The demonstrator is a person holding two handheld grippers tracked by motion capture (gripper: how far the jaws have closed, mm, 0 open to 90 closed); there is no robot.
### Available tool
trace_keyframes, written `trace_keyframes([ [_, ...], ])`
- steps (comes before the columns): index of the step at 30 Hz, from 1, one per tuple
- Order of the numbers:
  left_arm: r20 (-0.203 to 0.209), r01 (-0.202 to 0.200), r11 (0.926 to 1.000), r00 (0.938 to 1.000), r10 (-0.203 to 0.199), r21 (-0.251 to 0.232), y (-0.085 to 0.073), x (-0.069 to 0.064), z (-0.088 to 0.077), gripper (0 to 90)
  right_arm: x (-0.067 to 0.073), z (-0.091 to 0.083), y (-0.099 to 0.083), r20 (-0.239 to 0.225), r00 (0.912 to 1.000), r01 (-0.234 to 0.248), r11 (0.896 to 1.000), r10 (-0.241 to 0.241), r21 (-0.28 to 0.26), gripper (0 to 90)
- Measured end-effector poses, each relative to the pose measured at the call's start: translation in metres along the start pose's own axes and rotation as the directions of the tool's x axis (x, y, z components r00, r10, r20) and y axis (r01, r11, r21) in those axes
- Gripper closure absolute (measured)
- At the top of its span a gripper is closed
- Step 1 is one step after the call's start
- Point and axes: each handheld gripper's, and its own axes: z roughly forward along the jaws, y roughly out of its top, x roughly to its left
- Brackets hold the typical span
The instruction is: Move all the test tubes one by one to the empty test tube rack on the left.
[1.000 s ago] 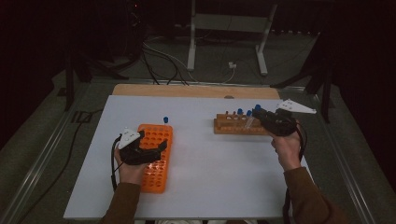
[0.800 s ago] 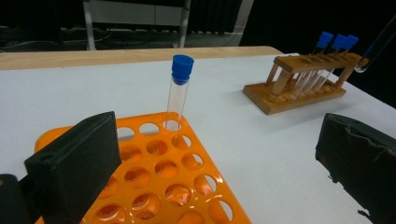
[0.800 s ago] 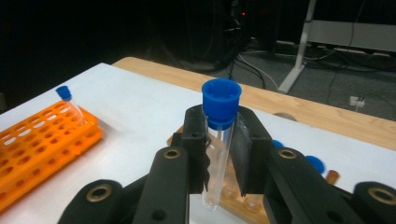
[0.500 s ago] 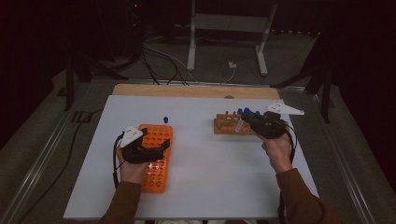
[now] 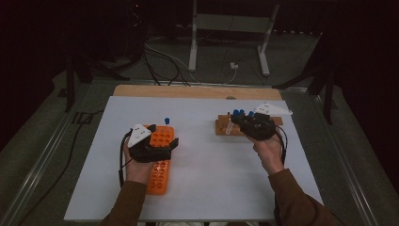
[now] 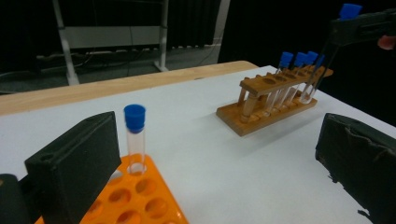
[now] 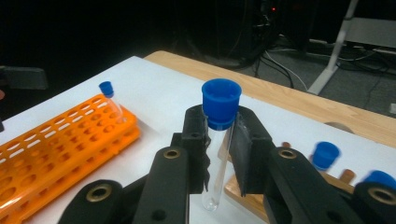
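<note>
From above, the right gripper point(image 5: 234, 123) pinches a blue-capped tube point(image 5: 229, 126) beside the wooden rack point(image 5: 222, 127); the left gripper point(image 5: 175, 142) hangs spread over the orange rack point(image 5: 159, 174).

Between the left gripper's wide-apart jaws stands another capped tube point(image 6: 135, 138), the wooden rack beyond.

Pressed between the right gripper's point(image 7: 219, 154) jaws, the held tube stands upright, with the orange rack away to their left.

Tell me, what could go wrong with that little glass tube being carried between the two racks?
The right gripper pinches the clear blue-capped test tube just under its cap, so the long free end could swing or slip. It hangs close to the wooden rack and might knock the tubes standing there. At the orange plastic rack, the left gripper hovers low, crowding the holes.
</note>
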Motion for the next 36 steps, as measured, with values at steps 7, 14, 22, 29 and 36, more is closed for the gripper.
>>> trace_keyframes([
  [7,0.025,-0.022,0.9997,0.9994,0.022,0.007,0.003,-0.010,0.011,1.4,0.011,0.009,0.003,-0.025,0.9996,0.010,1.000,-0.010,0.005,76.7],
  [14,0.052,-0.040,0.9991,0.9979,0.040,0.013,0.005,-0.024,0.025,1.4,0.025,0.018,0.008,-0.051,0.9983,0.026,1.000,-0.026,0.010,76.6],
  [22,0.057,-0.039,0.9986,0.9977,0.037,0.034,0.011,-0.034,0.037,1.9,0.037,0.025,0.008,-0.080,0.9961,0.039,0.999,-0.038,0.012,76.6],
  [29,0.058,-0.045,0.9979,0.9974,0.042,0.047,0.013,-0.040,0.044,5.2,0.045,0.029,0.008,-0.110,0.9933,0.037,0.999,-0.036,0.015,76.6],
  [36,0.053,-0.061,0.9967,0.9969,0.058,0.054,0.015,-0.047,0.052,8.4,0.054,0.032,0.008,-0.148,0.9885,0.034,0.999,-0.030,0.021,76.6],
])
